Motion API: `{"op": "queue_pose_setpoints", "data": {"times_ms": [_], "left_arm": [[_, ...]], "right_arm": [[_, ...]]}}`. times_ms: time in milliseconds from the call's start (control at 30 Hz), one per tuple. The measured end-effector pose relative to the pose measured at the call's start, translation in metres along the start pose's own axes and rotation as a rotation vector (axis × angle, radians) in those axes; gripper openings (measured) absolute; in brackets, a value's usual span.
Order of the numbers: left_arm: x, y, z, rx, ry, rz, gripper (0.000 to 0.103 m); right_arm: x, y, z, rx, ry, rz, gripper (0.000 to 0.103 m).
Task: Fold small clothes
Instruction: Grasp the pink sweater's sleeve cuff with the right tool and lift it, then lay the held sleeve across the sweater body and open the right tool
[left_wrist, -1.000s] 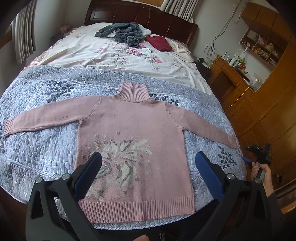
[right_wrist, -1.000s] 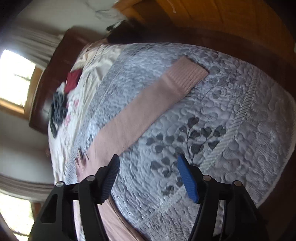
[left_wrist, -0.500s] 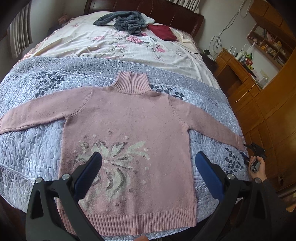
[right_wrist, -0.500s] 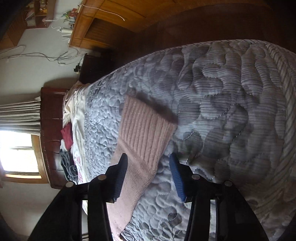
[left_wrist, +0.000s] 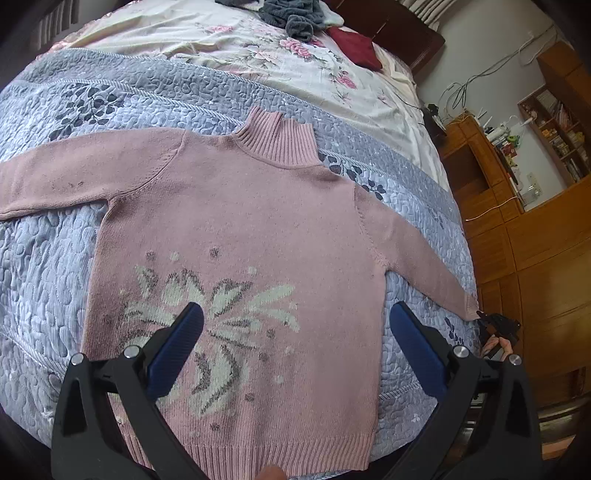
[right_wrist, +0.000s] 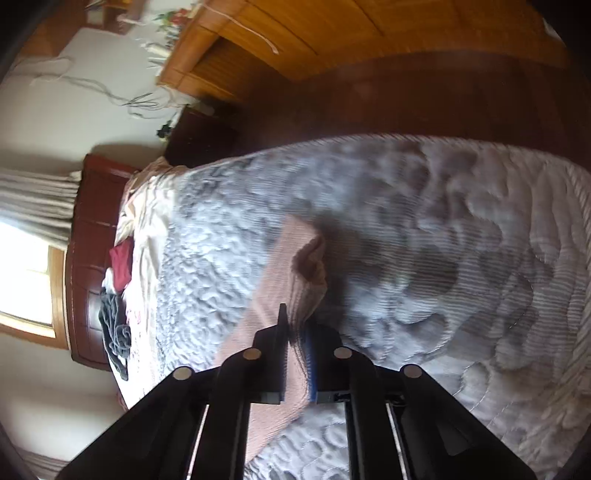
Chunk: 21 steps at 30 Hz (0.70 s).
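One pink sweater (left_wrist: 236, 236) lies flat on the grey quilted bedspread (left_wrist: 55, 258), with the front side up, the ribbed collar toward the headboard and the hem toward the camera. Its two sleeves are spread out to both sides. There are two grippers. The left gripper (left_wrist: 295, 332) hangs above the lower part of the sweater, over the pale flower pattern, and its two blue-padded fingers (left_wrist: 173, 347) stand wide apart with nothing between them. It does not touch the knit. The right gripper (right_wrist: 295, 354) is at the end of the right sleeve (right_wrist: 291, 280), near the edge of the bed. Its jaws are pressed together on the ribbed cuff, and the cuff is bunched and lifted a little from the bedspread. In the left wrist view, this gripper (left_wrist: 496, 326) shows small at the tip of that sleeve. Farther up the bed, on a floral sheet (left_wrist: 207, 40), lie one dark grey garment (left_wrist: 291, 14) and one dark red cloth (left_wrist: 354, 48).
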<state>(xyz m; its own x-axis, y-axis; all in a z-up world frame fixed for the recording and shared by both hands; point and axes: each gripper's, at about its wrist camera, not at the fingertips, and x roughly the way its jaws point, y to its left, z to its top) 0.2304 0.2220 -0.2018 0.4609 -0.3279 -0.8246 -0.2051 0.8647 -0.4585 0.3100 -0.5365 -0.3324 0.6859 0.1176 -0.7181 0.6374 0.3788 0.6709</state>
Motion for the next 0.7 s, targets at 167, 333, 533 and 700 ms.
{"op": "queue_pose_setpoints", "data": {"times_ms": [167,333,533,700], "left_arm": [[-0.004,0.008,0.013,0.005,-0.013,-0.028,0.100],[-0.007,0.014,0.027,-0.007,-0.036,-0.066,0.100],[-0.011,0.014,0.043,0.025,-0.061,-0.089,0.100],[-0.007,0.015,0.057,0.039,-0.068,-0.109,0.100]], "right_arm": [[-0.023,0.082,-0.018,-0.220,-0.033,0.023,0.006],[-0.035,0.171,-0.063,-0.449,-0.036,0.074,0.006],[-0.032,0.266,-0.145,-0.734,-0.038,0.092,0.006],[-0.016,0.315,-0.224,-0.946,-0.040,0.083,0.006]]}}
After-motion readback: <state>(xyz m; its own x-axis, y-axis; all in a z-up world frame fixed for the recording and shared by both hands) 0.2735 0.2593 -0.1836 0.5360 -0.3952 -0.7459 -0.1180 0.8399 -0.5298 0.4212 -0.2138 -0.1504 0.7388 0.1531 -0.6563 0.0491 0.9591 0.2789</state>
